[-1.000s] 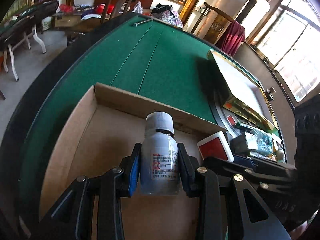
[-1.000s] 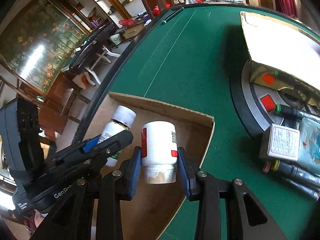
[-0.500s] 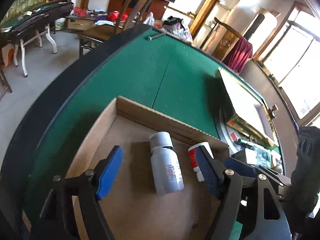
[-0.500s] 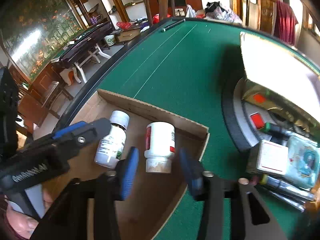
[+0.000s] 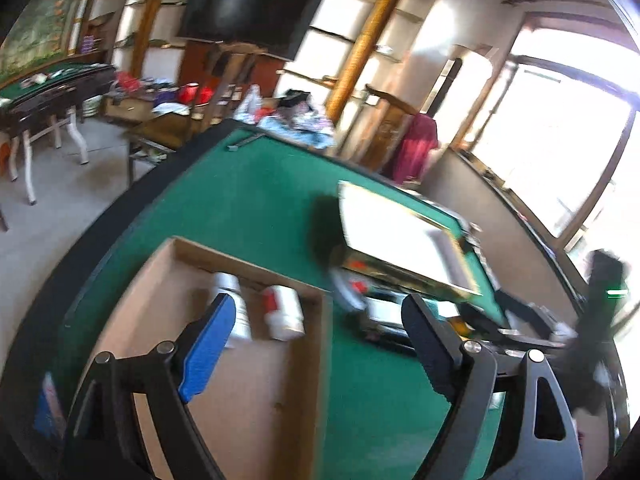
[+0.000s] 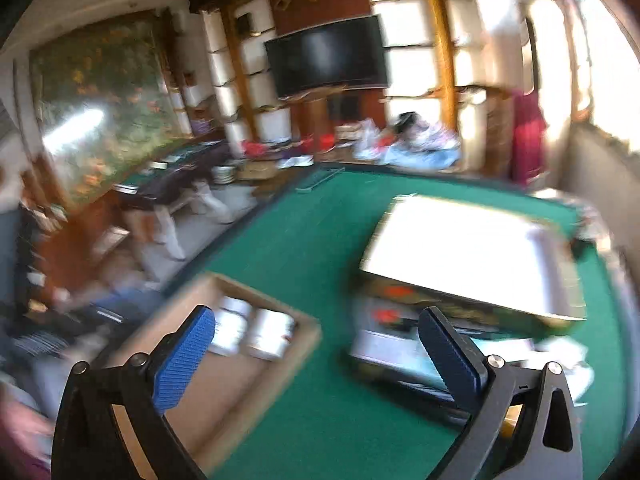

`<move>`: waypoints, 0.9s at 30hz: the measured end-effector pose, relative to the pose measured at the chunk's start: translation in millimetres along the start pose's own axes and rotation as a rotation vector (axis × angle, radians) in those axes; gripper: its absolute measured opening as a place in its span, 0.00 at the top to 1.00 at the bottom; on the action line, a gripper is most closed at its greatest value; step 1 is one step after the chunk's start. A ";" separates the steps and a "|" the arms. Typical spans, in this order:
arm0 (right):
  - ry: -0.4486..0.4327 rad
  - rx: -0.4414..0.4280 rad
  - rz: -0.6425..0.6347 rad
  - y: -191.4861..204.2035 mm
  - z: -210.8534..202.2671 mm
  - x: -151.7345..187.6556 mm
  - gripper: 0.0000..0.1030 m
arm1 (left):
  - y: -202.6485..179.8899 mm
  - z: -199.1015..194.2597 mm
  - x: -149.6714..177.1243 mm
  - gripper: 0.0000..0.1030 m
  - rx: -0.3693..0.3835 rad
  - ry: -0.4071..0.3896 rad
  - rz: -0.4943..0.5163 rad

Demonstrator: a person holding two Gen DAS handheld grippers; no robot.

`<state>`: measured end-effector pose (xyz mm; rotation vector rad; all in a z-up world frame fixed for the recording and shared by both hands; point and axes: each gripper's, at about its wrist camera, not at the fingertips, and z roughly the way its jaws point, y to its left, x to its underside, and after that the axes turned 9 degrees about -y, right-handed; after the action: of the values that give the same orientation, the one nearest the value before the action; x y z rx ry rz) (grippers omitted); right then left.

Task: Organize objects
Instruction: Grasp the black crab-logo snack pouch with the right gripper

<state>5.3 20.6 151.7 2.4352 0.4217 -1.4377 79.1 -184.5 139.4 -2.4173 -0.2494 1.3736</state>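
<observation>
Left gripper (image 5: 316, 320) spread wide, empty. Right gripper (image 6: 316, 336) likewise wide apart, empty. 2 white bottles (image 5: 280, 312) lying side by side in cardboard box (image 5: 248, 392), lower left of frame, on green table (image 5: 256, 200). Views blurred.

Bright daylight, heavy motion blur

Sun floods through the window (image 5: 568, 152), glaring off the white tray (image 6: 472, 248); both views smear, and fisheye edges curve darkly.

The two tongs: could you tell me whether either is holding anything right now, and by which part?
Nothing is held. The left tongs and right tongs are both open; the two bottles lie in the cardboard box.
</observation>
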 end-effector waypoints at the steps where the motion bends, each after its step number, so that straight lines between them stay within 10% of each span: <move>1: 0.035 0.094 -0.003 -9.1 2.0 6.8 0.00 | -12.3 -1.1 4.5 0.18 0.025 0.006 0.015; 13: 0.046 0.151 0.472 -197.4 -78.2 63.1 0.00 | -78.7 26.6 74.2 0.17 0.169 0.184 0.073; 27: 0.240 0.144 0.510 -194.8 -12.4 109.8 0.03 | -60.4 42.1 98.4 0.17 0.098 0.262 0.036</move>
<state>-9.4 215.8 43.0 2.5765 -0.2563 -0.9936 94.9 -88.5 64.5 -2.4950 -0.0709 1.0416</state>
